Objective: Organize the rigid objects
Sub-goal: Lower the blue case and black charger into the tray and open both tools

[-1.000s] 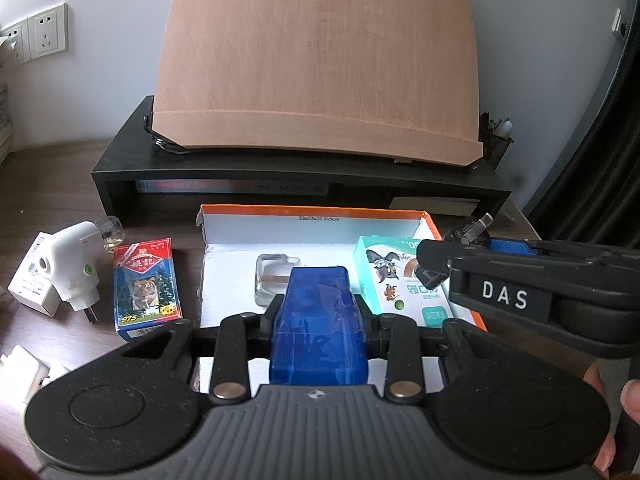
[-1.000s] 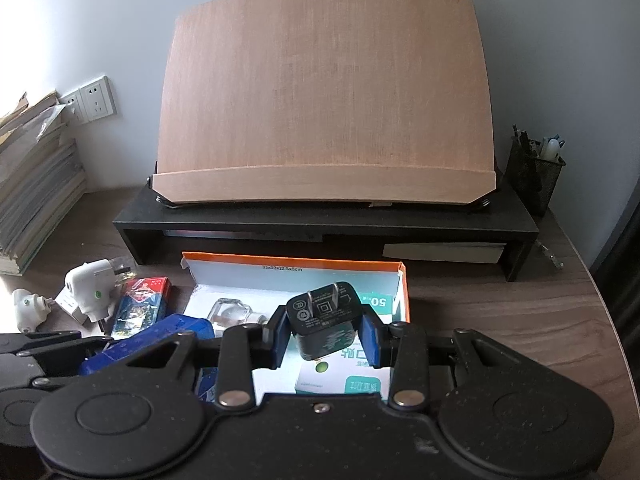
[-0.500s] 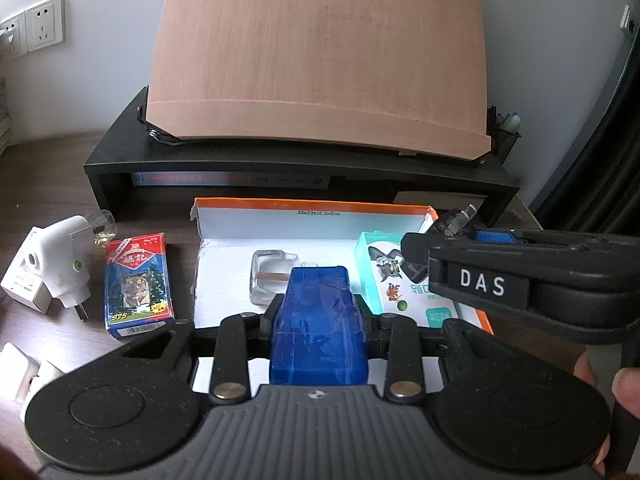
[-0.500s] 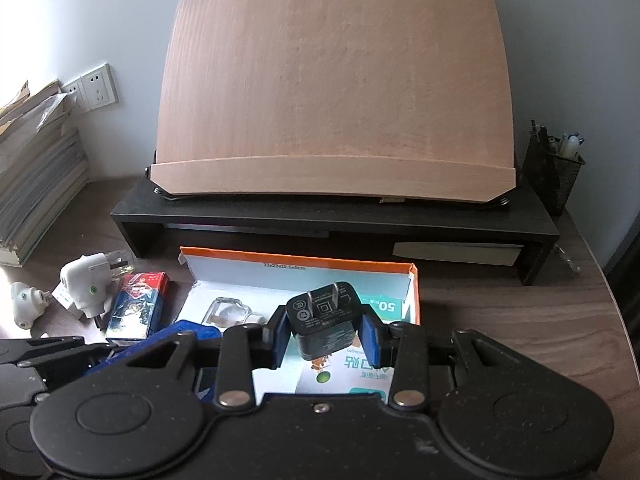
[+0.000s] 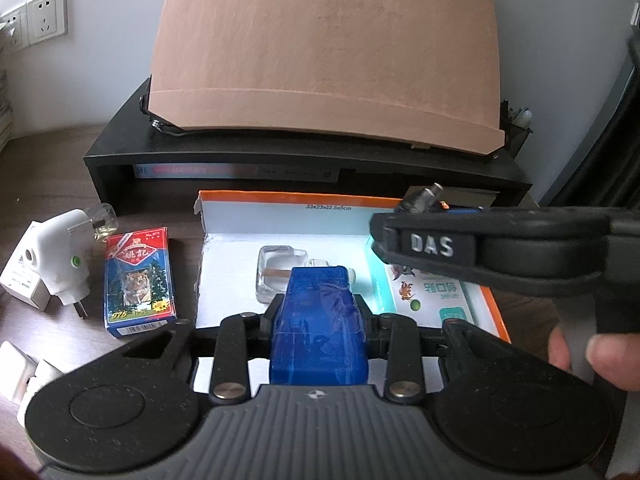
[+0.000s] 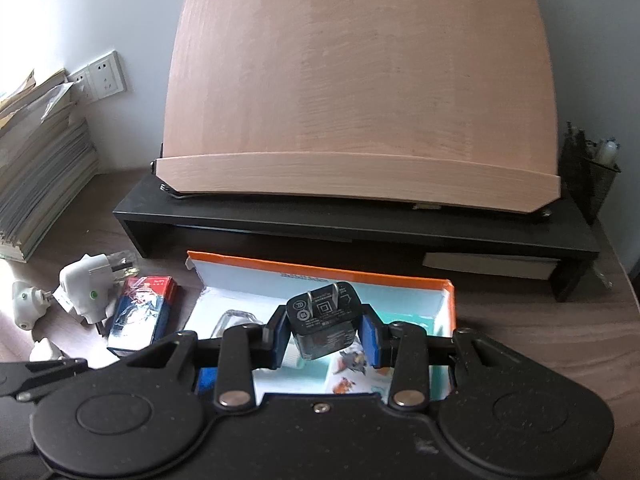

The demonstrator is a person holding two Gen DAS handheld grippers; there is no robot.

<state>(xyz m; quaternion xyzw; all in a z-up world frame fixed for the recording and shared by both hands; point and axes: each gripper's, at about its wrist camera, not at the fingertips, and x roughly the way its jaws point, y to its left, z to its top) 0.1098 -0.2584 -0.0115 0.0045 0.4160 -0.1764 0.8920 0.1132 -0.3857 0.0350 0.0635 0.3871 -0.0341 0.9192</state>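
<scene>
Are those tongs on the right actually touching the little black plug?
Touching. The right wrist view shows the right tongs with both blue pads pressed against the sides of the black plug.

1. Tilted wooden board (image 6: 360, 92) on a black shelf riser (image 6: 360, 228), straight ahead.
2. Wall sockets (image 6: 105, 74), far left.
3. Stacked papers (image 6: 36, 168), left, possibly magazines.
4. Mesh pen holder (image 6: 592, 176), far right.
</scene>
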